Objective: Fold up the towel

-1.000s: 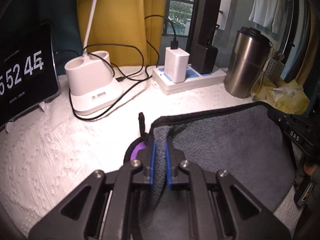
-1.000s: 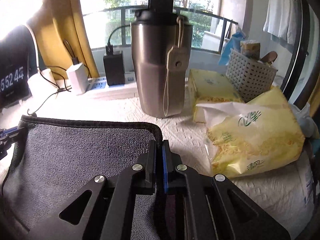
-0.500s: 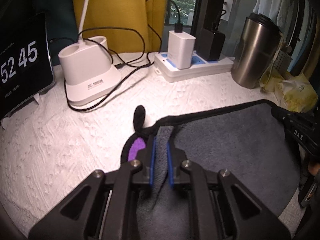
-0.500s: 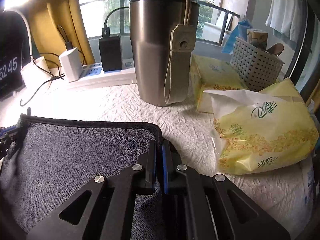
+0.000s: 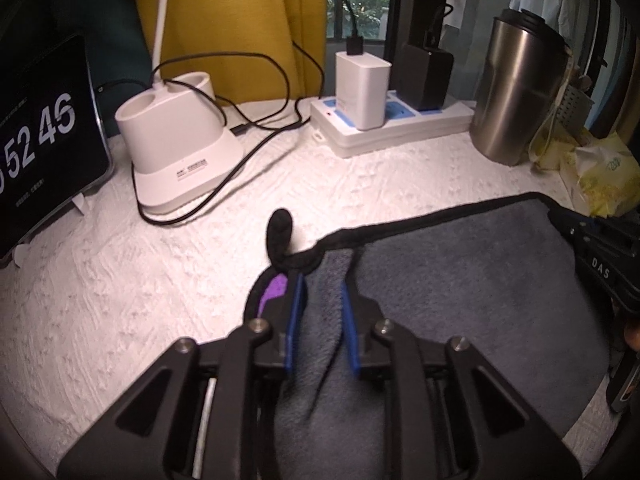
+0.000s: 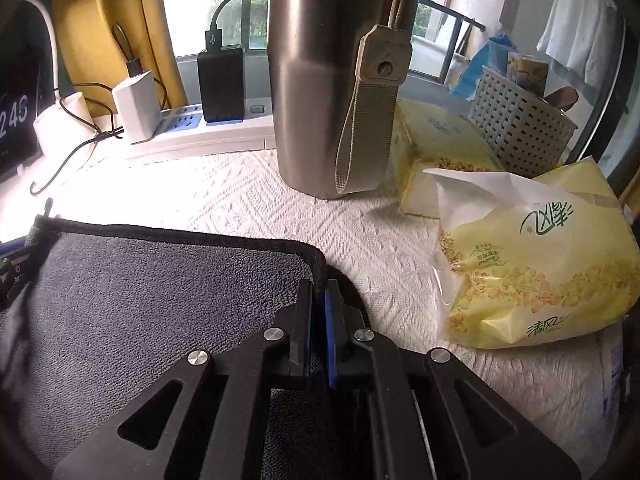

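A grey towel (image 5: 460,280) with black trim lies folded on the white textured tabletop; it also shows in the right wrist view (image 6: 152,288). My left gripper (image 5: 320,284) stands over its far left corner, jaws parted, with a fold of towel loose between the blue pads; a black hanging loop (image 5: 280,228) sticks up there. My right gripper (image 6: 318,288) is shut on the towel's far right corner, and it appears at the right edge of the left wrist view (image 5: 600,248).
A steel tumbler (image 6: 332,80), power strip with chargers (image 5: 384,120), white lamp base (image 5: 180,148) with cables, and clock screen (image 5: 40,140) stand along the back. Yellow tissue packs (image 6: 540,264) and a white basket (image 6: 520,128) sit to the right.
My left gripper's jaws have opened, loosening the towel corner they pinched. Both grippers moved forward and down, laying the towel edge on the table. The right gripper stayed shut.
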